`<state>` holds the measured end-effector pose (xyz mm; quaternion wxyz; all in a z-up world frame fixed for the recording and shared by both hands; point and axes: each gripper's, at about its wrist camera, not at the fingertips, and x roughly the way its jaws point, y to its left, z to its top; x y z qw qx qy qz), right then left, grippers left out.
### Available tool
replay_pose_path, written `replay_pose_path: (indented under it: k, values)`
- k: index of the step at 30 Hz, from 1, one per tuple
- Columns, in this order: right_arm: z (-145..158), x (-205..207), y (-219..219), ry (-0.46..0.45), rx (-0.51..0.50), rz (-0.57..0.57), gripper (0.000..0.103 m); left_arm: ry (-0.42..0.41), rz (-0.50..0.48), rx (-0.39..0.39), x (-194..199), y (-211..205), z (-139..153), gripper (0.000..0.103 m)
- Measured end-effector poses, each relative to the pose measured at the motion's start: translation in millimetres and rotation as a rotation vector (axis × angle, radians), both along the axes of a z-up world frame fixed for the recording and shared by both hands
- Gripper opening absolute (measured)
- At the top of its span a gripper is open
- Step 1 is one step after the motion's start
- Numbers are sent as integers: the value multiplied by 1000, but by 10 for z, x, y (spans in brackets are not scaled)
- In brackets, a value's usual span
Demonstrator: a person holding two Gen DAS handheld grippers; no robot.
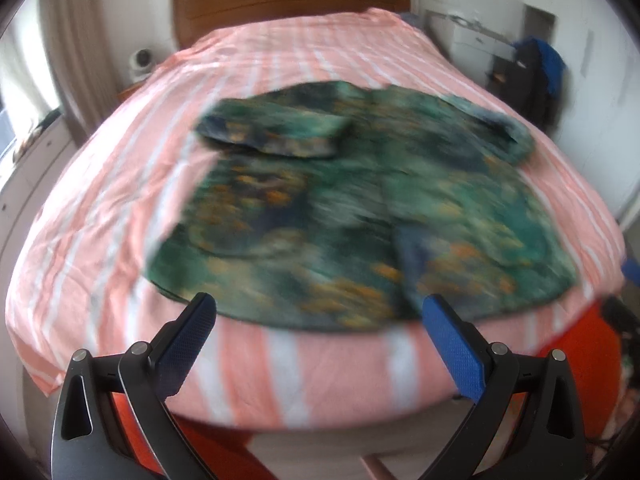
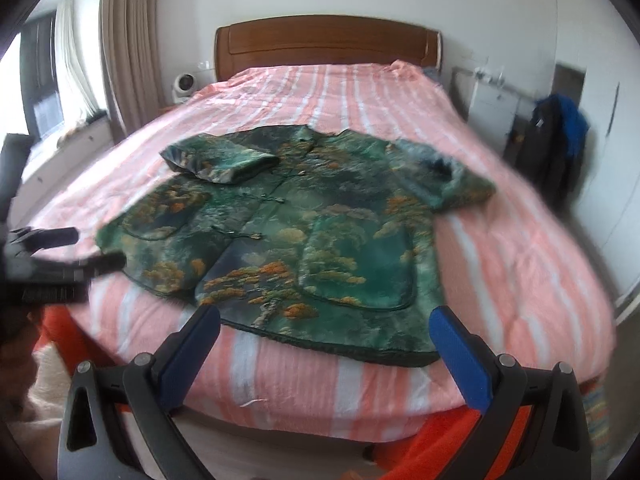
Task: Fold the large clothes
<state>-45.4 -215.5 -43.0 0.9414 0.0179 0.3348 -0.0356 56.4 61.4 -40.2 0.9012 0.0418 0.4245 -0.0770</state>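
A green patterned short-sleeved jacket (image 1: 340, 208) with orange tree prints lies face up on the bed, hem toward me; it also shows in the right wrist view (image 2: 304, 240). Its left sleeve (image 2: 218, 162) is folded inward over the chest, and its right sleeve (image 2: 448, 184) lies spread out. My left gripper (image 1: 318, 308) is open and empty, hovering just before the hem. My right gripper (image 2: 326, 320) is open and empty above the hem at the bed's foot. The left gripper (image 2: 64, 256) also shows blurred at the left edge of the right wrist view.
The bed has a pink and white striped cover (image 2: 500, 264) and a wooden headboard (image 2: 324, 42). A white fan (image 2: 185, 85) stands left of the headboard. A dark and blue bag (image 2: 560, 140) sits at the right wall. An orange floor mat (image 1: 568, 360) lies by the bed's foot.
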Motion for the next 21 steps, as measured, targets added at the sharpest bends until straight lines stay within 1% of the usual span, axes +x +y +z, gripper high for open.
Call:
replay_pose_path:
  k: [1, 3, 4, 5, 6, 7, 8, 9, 11, 12, 14, 16, 17, 18, 19, 20, 21]
  values:
    - [-20, 14, -119, 3, 51, 1, 103, 12, 28, -10, 162, 212, -21, 103]
    - [-86, 57, -420, 12, 140, -30, 103, 51, 74, -43, 519, 660, -112, 103]
    - [-147, 87, -637, 20, 194, -65, 103, 77, 74, -68, 702, 855, -183, 103]
    - [-189, 110, -787, 26, 228, -86, 103, 108, 73, -77, 900, 1048, -286, 103]
    - [-277, 147, -1018, 40, 288, -119, 103, 135, 82, -76, 1034, 1174, -370, 103]
    - [-352, 174, -1172, 56, 326, -144, 103, 173, 80, -84, 1175, 1294, -492, 103]
    - [-477, 225, -1385, 86, 389, -173, 103, 204, 72, -83, 1271, 1348, -593, 102]
    - [-550, 260, -1490, 108, 430, -177, 103, 235, 68, -79, 1353, 1406, -706, 102]
    - [-706, 357, -1642, 159, 498, -147, 103, 293, 54, -95, 1456, 1459, -908, 102]
    - [-771, 399, -1661, 175, 510, -128, 103, 314, 52, -89, 1484, 1469, -999, 102]
    - [-894, 490, -1659, 200, 526, -91, 103, 332, 49, -78, 1504, 1473, -1117, 102]
    - [-1004, 583, -1610, 220, 536, -57, 103, 346, 41, -109, 1493, 1466, -1172, 102]
    - [-1068, 642, -1594, 232, 542, -30, 102, 353, 35, -134, 1472, 1463, -1191, 98]
    - [-1125, 708, -1566, 254, 544, -12, 98, 366, 23, -162, 1439, 1448, -1212, 72]
    - [-1188, 786, -1530, 290, 538, 1, 84, 372, 20, -174, 1416, 1445, -1234, 53]
    - [-1227, 855, -1500, 325, 526, 11, 77, 376, 32, -159, 1394, 1436, -1243, 27]
    - [-1247, 884, -1487, 350, 507, 16, 72, 377, 34, -150, 1357, 1410, -1230, 16]
